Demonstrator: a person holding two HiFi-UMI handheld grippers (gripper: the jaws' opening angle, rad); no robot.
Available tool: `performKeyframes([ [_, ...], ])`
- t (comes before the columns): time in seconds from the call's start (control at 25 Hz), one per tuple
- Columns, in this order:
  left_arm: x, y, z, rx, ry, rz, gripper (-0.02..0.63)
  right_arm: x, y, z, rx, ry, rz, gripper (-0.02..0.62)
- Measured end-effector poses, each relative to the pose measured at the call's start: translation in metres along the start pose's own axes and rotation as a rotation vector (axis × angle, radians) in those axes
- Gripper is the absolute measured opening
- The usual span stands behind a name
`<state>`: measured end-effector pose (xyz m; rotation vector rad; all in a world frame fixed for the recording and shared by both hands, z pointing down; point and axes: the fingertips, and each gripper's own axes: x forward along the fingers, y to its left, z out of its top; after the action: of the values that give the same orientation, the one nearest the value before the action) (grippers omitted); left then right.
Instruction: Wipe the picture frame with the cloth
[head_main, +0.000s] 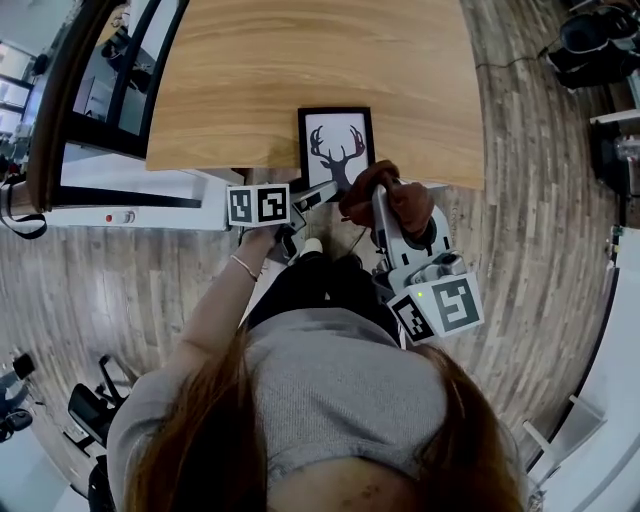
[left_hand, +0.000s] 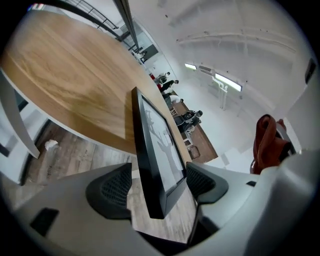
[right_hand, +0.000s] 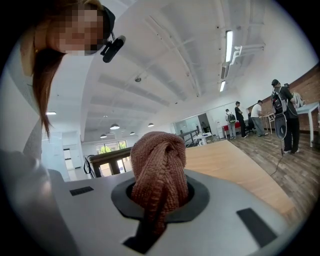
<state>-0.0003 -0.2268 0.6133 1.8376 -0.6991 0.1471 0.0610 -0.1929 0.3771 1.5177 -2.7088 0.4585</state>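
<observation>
Black-edged, the deer-antler picture frame (head_main: 336, 148) lies on the wooden table (head_main: 250, 90), long axis near-to-far, its near end jutting between the left gripper's (head_main: 322, 192) wide-apart jaws, neither pad pressing it, while the right gripper (right_hand: 159, 192), just right, clamps the rust-brown cloth (right_hand: 159, 165).

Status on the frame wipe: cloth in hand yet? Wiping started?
Done: the cloth is clamped in the right tongs. In hand: the left tongs stand open astride the picture frame's near end at the table edge, pads not pressing yet. Left: grip the frame, then wipe; the cloth hangs by its near corner, and no view shows contact.
</observation>
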Motion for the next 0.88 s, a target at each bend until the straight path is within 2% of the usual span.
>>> performKeyframes([
  [0.16,0.011,-0.001,-0.005,-0.064,0.047,-0.089,0.341,-0.004,-0.005,-0.002,0.000,0.002,-0.024,0.046],
  [0.36,0.021,-0.001,-0.012,-0.054,0.093,-0.102,0.337,-0.007,-0.009,-0.002,0.003,0.008,-0.037,0.046],
  [0.4,0.022,-0.004,-0.013,-0.056,0.096,-0.115,0.320,-0.008,-0.009,-0.001,0.002,0.007,-0.039,0.046],
  [0.52,0.023,-0.017,-0.011,-0.072,0.091,-0.170,0.175,-0.010,-0.008,0.001,-0.002,0.003,-0.044,0.046],
  [0.68,0.025,-0.021,-0.009,-0.132,0.081,-0.204,0.134,-0.011,-0.007,0.001,-0.001,0.001,-0.050,0.046],
  [0.88,0.021,-0.030,-0.001,-0.186,0.041,-0.272,0.048,-0.016,-0.006,0.001,0.001,-0.002,-0.050,0.046],
])
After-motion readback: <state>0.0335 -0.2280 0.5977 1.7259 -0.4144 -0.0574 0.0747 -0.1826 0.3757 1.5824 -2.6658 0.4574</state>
